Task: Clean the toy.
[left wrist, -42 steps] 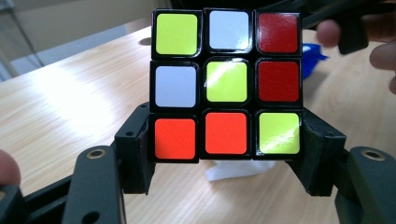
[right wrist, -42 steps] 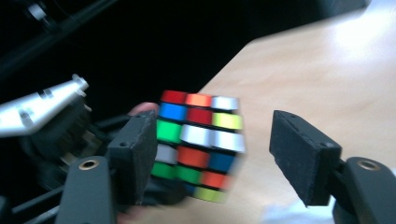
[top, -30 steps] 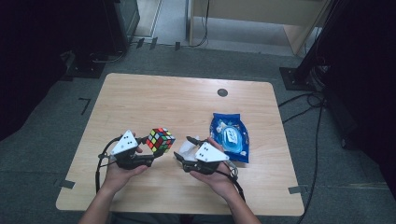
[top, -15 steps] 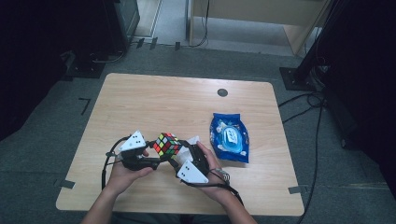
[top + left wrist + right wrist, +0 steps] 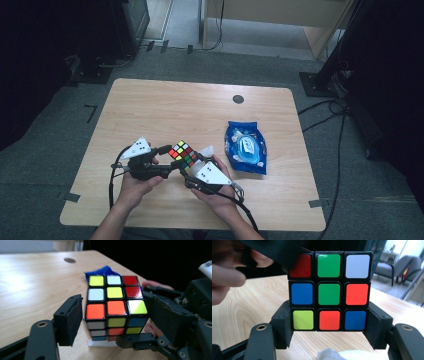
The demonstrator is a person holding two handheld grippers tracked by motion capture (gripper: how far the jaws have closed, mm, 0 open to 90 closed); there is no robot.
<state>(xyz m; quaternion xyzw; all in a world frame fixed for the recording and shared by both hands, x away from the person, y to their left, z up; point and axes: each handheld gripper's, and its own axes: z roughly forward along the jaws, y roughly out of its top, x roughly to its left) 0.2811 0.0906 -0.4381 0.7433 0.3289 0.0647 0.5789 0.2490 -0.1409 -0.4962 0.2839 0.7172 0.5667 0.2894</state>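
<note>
**Inspector A:** Near the front edge of the table [image 5: 150, 105], between the two hands, a puzzle cube [image 5: 183, 154] is seen raised off the wood. How is it held?

**Inspector B:** The bottom layer of the cube is clamped between the pads of the right gripper [image 5: 329, 326], as seen in the right gripper view. The left gripper [image 5: 112, 315] has just been opening; in the left gripper view a clear gap is noted between its left pad and the cube, so the cube stands between those jaws without being squeezed. Contact on its other pad cannot be judged.

**Inspector A:** What is hidden or cut off?

**Inspector B:** In the high view most of the cube's lower part is covered by both grippers and by the hands. A corner of the cube's top row is masked by a black jaw in the right gripper view. A white scrap under the cube cannot be identified.

**Inspector A:** Any writing?

**Inspector B:** A blue packet [image 5: 245, 147] lies just to the right of the hands, apart from them. A white label is carried on it, but the print is too small to be read.
</note>
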